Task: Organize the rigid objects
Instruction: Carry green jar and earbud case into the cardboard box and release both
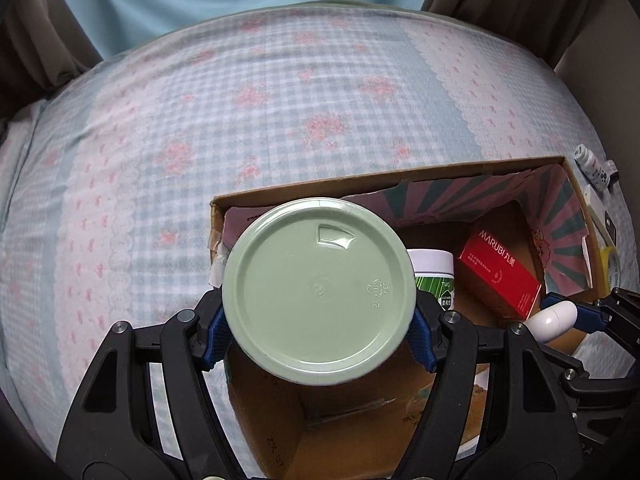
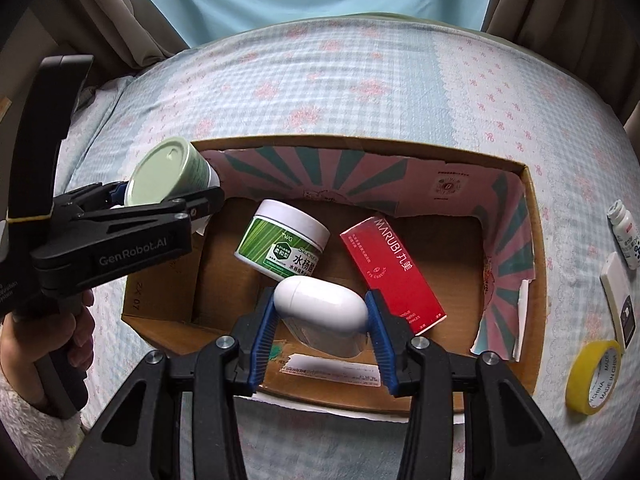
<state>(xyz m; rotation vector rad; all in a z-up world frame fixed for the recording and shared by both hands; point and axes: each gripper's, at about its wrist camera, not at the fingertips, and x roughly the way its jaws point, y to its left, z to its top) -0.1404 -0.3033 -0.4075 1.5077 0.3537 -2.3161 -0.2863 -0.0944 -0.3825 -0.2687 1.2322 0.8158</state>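
My left gripper (image 1: 318,332) is shut on a pale green jar (image 1: 318,292), its flat base facing the camera, held over the left end of an open cardboard box (image 1: 400,172). In the right wrist view the jar (image 2: 168,172) hangs above the box's left rim (image 2: 160,240). My right gripper (image 2: 320,316) is shut on a white oval case (image 2: 322,304) above the box's near side; the case also shows in the left wrist view (image 1: 552,320). Inside the box lie a green-labelled white-lidded jar (image 2: 284,240) and a red carton (image 2: 394,268).
The box sits on a checked floral bedspread (image 2: 320,92). To the right of the box lie a yellow tape roll (image 2: 594,376), a white flat device (image 2: 618,296) and a small white bottle (image 2: 624,232). Curtains hang behind the bed.
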